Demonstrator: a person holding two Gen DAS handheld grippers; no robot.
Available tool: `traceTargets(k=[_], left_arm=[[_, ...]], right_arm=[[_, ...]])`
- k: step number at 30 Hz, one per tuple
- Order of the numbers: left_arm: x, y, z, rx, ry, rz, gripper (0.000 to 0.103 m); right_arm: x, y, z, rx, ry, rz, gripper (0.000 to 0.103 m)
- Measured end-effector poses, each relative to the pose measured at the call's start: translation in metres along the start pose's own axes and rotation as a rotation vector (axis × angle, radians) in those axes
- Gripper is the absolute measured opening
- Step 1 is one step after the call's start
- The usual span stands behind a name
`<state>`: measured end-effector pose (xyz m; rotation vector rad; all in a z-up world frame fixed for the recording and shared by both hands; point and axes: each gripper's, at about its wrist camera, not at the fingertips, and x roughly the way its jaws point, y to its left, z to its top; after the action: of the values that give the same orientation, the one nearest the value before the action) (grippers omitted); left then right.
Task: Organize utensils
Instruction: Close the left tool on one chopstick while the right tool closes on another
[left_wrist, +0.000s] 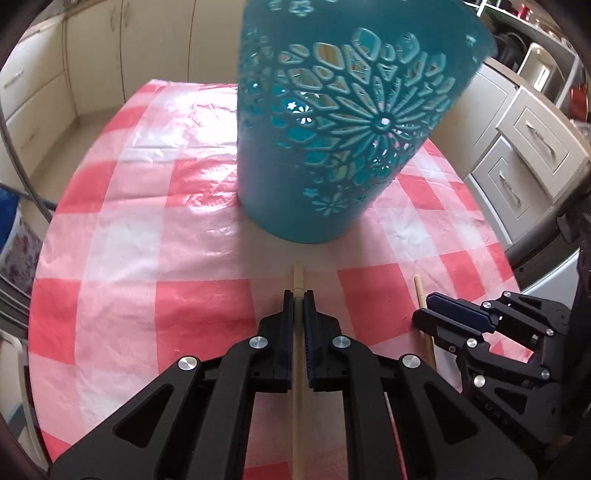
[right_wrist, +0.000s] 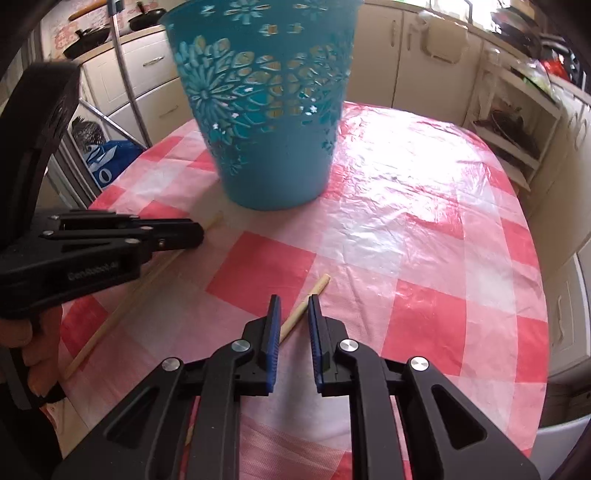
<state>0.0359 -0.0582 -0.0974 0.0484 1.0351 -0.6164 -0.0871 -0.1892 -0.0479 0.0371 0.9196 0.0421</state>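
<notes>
I have the left gripper (left_wrist: 298, 295) pinched down on a wooden chopstick (left_wrist: 298, 275), fingers (left_wrist: 287, 314) closed tight against its sides a little way back from its far tip, which pokes out toward the teal holder. From the right wrist view that same stick (right_wrist: 122, 306) lies flat along the surface (right_wrist: 424, 258), running from near-left up toward the base of the teal cutout holder (right_wrist: 266, 122), with the left gripper (right_wrist: 197, 234) sitting over its far portion. The holder stands upright on the far middle of the checked red and white cloth, just beyond the stick's tip. My right gripper (right_wrist: 293, 302) straddles a second chopstick (right_wrist: 306, 306), which lies at a slant on the cloth to the right of the first; the fingers (right_wrist: 274, 314) stand narrowly apart with the stick passing between them, and I can see a gap on each side, so they are not pressing on it. In the left wrist view the right gripper (left_wrist: 424, 306) shows at the right with that second stick (left_wrist: 421, 295) under its tips. The two sticks lie apart from each other. Kitchen cabinets (left_wrist: 535, 155) ring the surface.
</notes>
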Motion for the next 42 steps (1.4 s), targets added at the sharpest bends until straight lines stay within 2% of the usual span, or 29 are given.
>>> traceTargets(k=[3, 5, 7, 10, 11, 12, 13, 14, 16, 20, 22, 27, 32, 34, 42], left_arm=[[-0.002, -0.004, -0.001, 0.036, 0.014, 0.003, 0.016], [-0.008, -0.008, -0.002, 0.073, 0.018, 0.021, 0.037], [-0.007, -0.015, -0.004, 0.121, 0.023, 0.073, 0.051], [-0.009, -0.017, -0.008, 0.172, 0.025, 0.105, 0.051], [-0.008, -0.017, -0.009, 0.188, 0.023, 0.111, 0.047], [-0.008, -0.019, -0.01, 0.211, 0.013, 0.134, 0.041], [-0.009, -0.018, -0.011, 0.222, 0.004, 0.144, 0.024], [-0.01, -0.016, -0.01, 0.221, 0.001, 0.131, 0.015], [-0.01, -0.008, -0.008, 0.173, 0.0, 0.103, 0.006], [-0.012, 0.01, -0.006, -0.001, -0.01, 0.025, 0.005], [-0.014, 0.013, -0.008, -0.017, -0.018, 0.036, 0.005], [-0.016, 0.003, -0.009, 0.067, -0.019, 0.114, 0.007], [-0.014, -0.001, -0.005, 0.1, -0.016, 0.133, 0.022], [-0.014, -0.001, -0.004, 0.1, -0.014, 0.132, 0.025], [-0.01, -0.009, -0.006, 0.148, -0.025, 0.152, 0.025]], right_arm=[[-0.001, -0.004, -0.001, 0.021, 0.004, 0.012, 0.015], [0.0, -0.001, 0.0, -0.006, 0.005, 0.012, 0.015], [0.0, 0.006, 0.001, -0.056, 0.004, 0.015, 0.015], [0.0, 0.013, 0.002, -0.134, 0.002, -0.013, 0.011], [0.001, 0.014, 0.003, -0.161, 0.005, -0.036, 0.01], [0.002, 0.013, 0.003, -0.175, 0.007, -0.055, 0.01], [0.002, 0.012, 0.003, -0.2, 0.008, -0.095, 0.01], [0.003, 0.011, 0.003, -0.212, 0.009, -0.122, 0.01], [0.003, 0.004, 0.005, -0.183, 0.017, -0.12, 0.01], [0.004, -0.017, 0.01, -0.027, 0.052, -0.061, 0.013], [0.004, -0.023, 0.01, 0.015, 0.058, -0.048, 0.013], [0.003, -0.022, 0.01, 0.012, 0.058, -0.056, 0.011], [0.002, -0.012, 0.01, -0.042, 0.064, -0.027, 0.007], [0.002, -0.006, 0.01, -0.066, 0.065, -0.018, 0.007], [0.005, -0.004, 0.008, -0.056, 0.071, -0.039, 0.008]])
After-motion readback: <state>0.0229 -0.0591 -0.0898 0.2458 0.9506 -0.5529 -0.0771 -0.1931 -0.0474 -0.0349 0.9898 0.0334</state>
